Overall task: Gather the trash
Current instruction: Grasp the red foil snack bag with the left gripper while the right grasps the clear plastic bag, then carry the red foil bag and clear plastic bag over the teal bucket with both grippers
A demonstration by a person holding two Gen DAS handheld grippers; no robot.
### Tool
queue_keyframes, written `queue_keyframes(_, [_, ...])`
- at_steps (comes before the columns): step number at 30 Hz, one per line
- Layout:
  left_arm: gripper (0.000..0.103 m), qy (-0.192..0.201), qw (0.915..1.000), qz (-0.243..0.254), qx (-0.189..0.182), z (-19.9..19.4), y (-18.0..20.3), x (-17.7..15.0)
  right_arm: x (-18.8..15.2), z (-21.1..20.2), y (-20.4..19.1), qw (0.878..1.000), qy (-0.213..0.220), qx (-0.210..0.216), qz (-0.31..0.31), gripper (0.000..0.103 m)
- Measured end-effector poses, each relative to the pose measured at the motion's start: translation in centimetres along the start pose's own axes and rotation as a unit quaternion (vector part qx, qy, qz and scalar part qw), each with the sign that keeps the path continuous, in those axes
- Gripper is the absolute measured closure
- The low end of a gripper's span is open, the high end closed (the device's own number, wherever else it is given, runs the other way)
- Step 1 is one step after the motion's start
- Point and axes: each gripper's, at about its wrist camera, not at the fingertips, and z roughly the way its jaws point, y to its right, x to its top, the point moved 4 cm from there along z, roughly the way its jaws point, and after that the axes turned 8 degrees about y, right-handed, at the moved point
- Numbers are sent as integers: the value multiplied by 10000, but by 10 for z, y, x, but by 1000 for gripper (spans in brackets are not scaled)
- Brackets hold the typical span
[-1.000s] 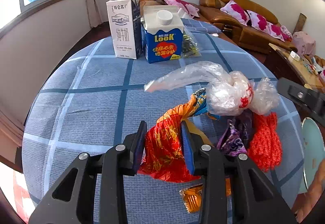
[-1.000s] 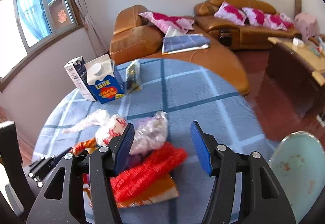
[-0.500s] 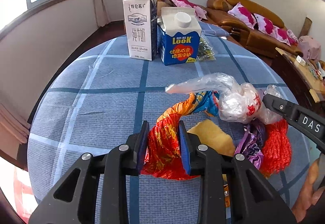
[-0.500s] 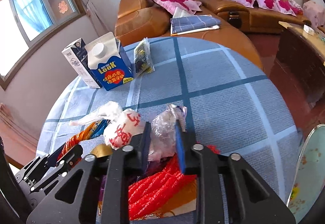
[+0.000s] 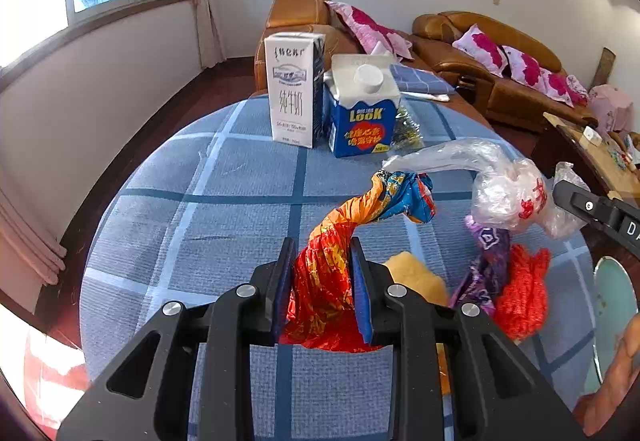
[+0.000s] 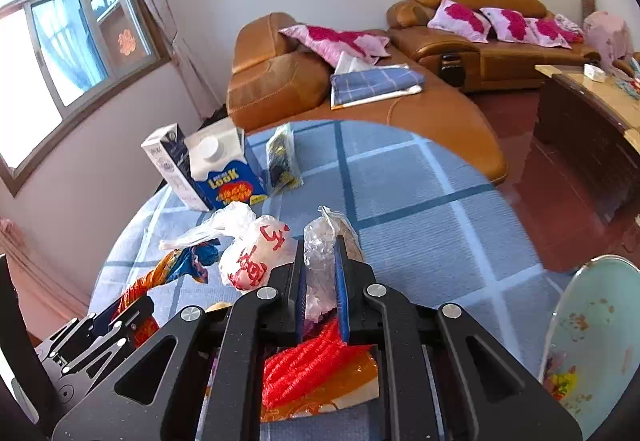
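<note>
Red-orange wrapper [image 5: 326, 281]: lower end hidden behind left gripper [image 5: 323, 293], pinched between its fingers above the table [image 5: 240, 201]. Clear plastic bag [image 6: 320, 265]: clamped between right gripper [image 6: 320, 293] fingers; base obscured.

Both wrist views look close along fingers, apparently sharing the trash pile [image 5: 500, 209].

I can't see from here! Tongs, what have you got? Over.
Left tongs shut on red wrapper. Right tongs shut on clear bag. Milk cartons stand beyond, clear of both.
</note>
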Motion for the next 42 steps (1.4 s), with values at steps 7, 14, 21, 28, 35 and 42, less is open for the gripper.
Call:
queue_keyframes(7, [76,96,9999,35,5,-15,5,6,7,-23,9,9998,183,-61,103,90])
queue_keyframes(14, [76,204,9998,18,12,-31,10,5,7,-46,18,9993,335,-99,132,90])
queue_keyframes(21, [76,313,9995,66,17,-47,16,5,3,-62,26,9987,423,-130,252,90])
queue_keyframes(28, [76,383,9992,92,41,-60,22,3,0,-77,38,9981,502,-167,323,90])
queue_keyframes(35, [76,455,9988,178,22,-77,33,0,-6,-95,54,9971,593,-188,434,90])
queue_keyframes(42, [76,485,9983,320,-24,-88,52,-9,-11,-114,75,9956,702,-226,579,90])
